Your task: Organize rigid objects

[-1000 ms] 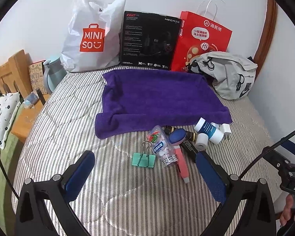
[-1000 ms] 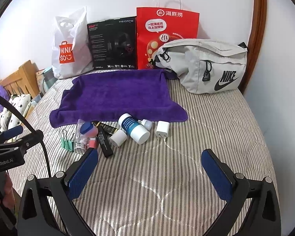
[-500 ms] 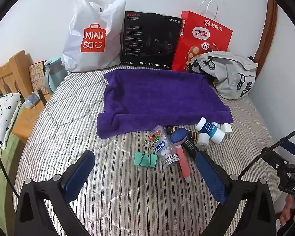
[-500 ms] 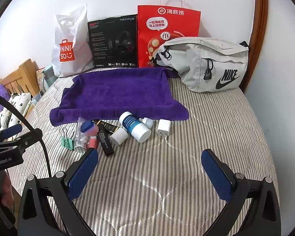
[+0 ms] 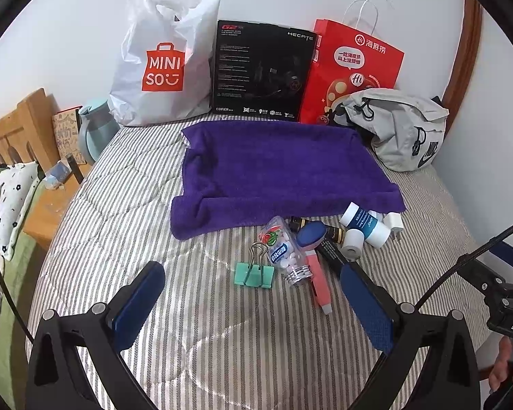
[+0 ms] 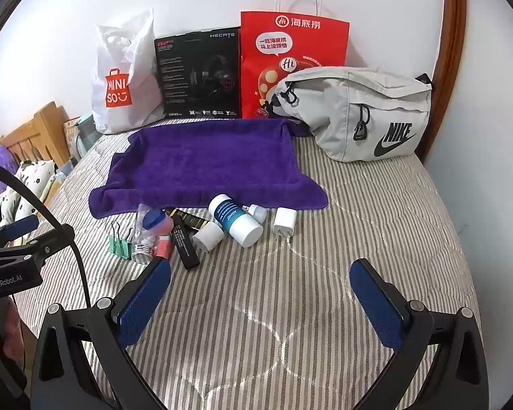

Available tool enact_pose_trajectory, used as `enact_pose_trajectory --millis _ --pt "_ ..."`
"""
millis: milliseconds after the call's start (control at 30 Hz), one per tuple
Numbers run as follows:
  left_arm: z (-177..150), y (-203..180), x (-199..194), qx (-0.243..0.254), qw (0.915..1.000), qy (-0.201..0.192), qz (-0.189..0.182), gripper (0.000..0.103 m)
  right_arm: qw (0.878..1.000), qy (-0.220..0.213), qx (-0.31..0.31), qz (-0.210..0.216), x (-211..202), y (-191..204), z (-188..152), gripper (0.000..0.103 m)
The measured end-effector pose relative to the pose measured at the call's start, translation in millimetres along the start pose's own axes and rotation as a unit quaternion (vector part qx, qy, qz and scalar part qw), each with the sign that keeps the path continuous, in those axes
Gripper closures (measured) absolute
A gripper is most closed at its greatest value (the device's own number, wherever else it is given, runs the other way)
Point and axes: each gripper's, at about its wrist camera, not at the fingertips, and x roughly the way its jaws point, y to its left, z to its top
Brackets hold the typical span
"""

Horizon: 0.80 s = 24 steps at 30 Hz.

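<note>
**Striped bed, clutter not yet sorted**

Striped quilted bed [image 6: 376, 225] carries everything; shopping bags, a box and a grey waist bag line the wall behind. Flat purple towel [image 6: 205, 167] is bare, probably the drop zone.

Rigid items sit bunched along the towel's near edge:
- green metal binder clip [image 5: 254, 273], leftmost, slightly apart from the rest
- clear plastic bottle of white tablets [image 5: 285, 253], lying down, round, likely to roll; pinch across the body
- white-and-blue cylindrical bottle [image 6: 234, 220], also on its side, touching neighbours
- white wall charger plug [image 6: 284, 222], boxy, light, flat faces for an easy pinch

Left gripper [image 5: 253, 302] is spread wide and empty, just short of the clip. Right gripper [image 6: 260, 295] likewise spread, nothing between its fingers.

Plenty of free mattress in front and right. Soft surface gives under pressure. Cluster is tight, so start from the outer items.
</note>
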Motion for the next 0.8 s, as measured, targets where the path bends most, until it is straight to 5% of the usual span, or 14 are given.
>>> enact_pose_trajectory --millis 800 --pt "2 -1 -32 0.006 0.9998 -0.017 0.007 0.000 1.000 -0.011 -0.010 -0.003 -25 5 -2 0.000"
